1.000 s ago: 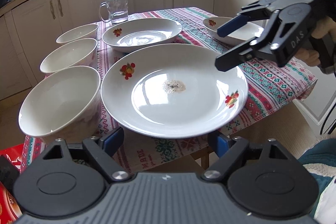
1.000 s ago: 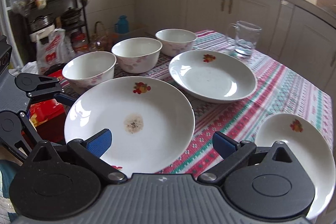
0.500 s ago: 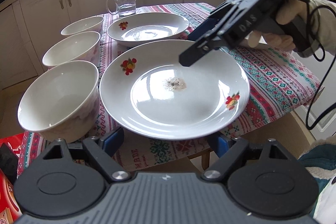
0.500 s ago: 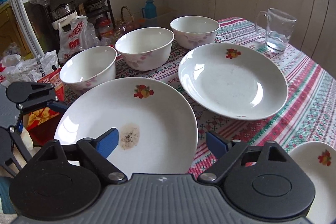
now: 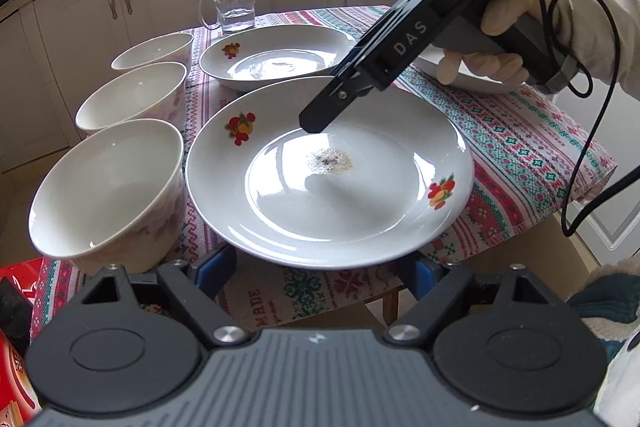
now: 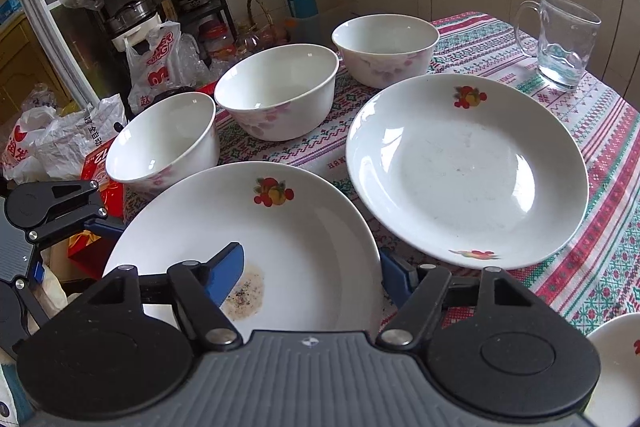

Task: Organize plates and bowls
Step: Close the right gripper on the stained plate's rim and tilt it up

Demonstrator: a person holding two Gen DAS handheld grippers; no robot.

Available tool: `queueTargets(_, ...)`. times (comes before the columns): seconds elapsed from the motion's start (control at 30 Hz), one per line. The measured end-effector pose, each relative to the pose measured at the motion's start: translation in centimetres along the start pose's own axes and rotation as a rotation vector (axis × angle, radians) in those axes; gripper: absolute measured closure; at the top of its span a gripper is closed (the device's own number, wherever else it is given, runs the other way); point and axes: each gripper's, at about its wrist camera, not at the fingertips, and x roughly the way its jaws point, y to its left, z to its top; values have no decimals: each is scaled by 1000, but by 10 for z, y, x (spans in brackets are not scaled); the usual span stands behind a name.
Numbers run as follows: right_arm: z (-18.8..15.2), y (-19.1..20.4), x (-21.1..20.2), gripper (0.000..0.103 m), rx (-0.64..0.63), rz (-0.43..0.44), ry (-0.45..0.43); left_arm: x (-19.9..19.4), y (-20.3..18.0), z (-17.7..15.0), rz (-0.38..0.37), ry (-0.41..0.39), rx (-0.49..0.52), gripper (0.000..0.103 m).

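A: Closing over the near plate [image 6: 304, 227], the right hand-held gripper [image 6: 312, 273] has one blue pad above the plate's well and the other outside its rim, so the rim sits between the jaws. The pads are not yet pressing on it.

B: And the left hand-held gripper [image 5: 320, 273]?

A: Its jaws are spread wide, low at the surface's [image 5: 532, 147] near edge, with the near plate's [image 5: 328, 187] front rim above and between the two blue pads. It grips nothing.

B: Where does that plate sit?

A: On the patterned cloth, its front rim overhanging the edge of the surface. A brownish speckled stain [image 5: 330, 159] marks its centre, and fruit prints sit on its rim.

B: The other dishes?

A: A second plate [image 6: 466, 169] lies just behind it, and a third [image 6: 616, 367] shows only partly, at the lower right corner of the right wrist view. Three bowls [image 6: 276, 89] stand upright in a row along the left side. A glass mug [image 6: 566, 43] stands at the far end.

B: Who holds the right one?

A: A gloved hand [image 5: 516, 31], with a black cable trailing below it.
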Motion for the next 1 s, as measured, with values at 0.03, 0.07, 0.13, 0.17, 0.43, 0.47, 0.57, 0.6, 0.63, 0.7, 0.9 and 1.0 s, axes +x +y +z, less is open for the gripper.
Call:
queueTargets(0.03,0,0,1,26,2,2,3,0,0,0,-1,-2,2,16)
queueTargets(0.07,0,0,2,25,5,6,5,0,0,0,-3,-3,5,16)
queueTargets(0.13,1,0,2,26,11,11,7,-1,0,-1,-6,-5,6,16)
queueTargets(0.17,1,-1,3,26,14,14,8,-1,1,-1,-8,-6,7,16)
queueTargets(0.43,1,-3,4,25,32,27,13,-1,0,-1,-11,-13,26,16)
queueTargets(0.47,1,-4,4,25,36,29,14,-2,-1,0,-11,-14,31,16)
queueTargets(0.57,1,-3,3,25,44,26,19,-2,-2,-1,-8,-13,31,16)
queueTargets(0.6,1,-2,3,25,43,23,20,-2,-2,0,-9,-12,31,16)
queueTargets(0.63,1,-1,3,25,42,21,22,-2,-2,0,-9,-11,32,16)
queueTargets(0.7,0,-1,1,25,42,19,23,-2,-2,0,-8,-10,36,16)
queueTargets(0.9,-5,1,-6,25,50,9,23,-3,-3,2,-13,-11,44,16)
queueTargets(1.0,-7,0,-9,25,56,6,17,-4,-3,3,-18,-12,48,16)
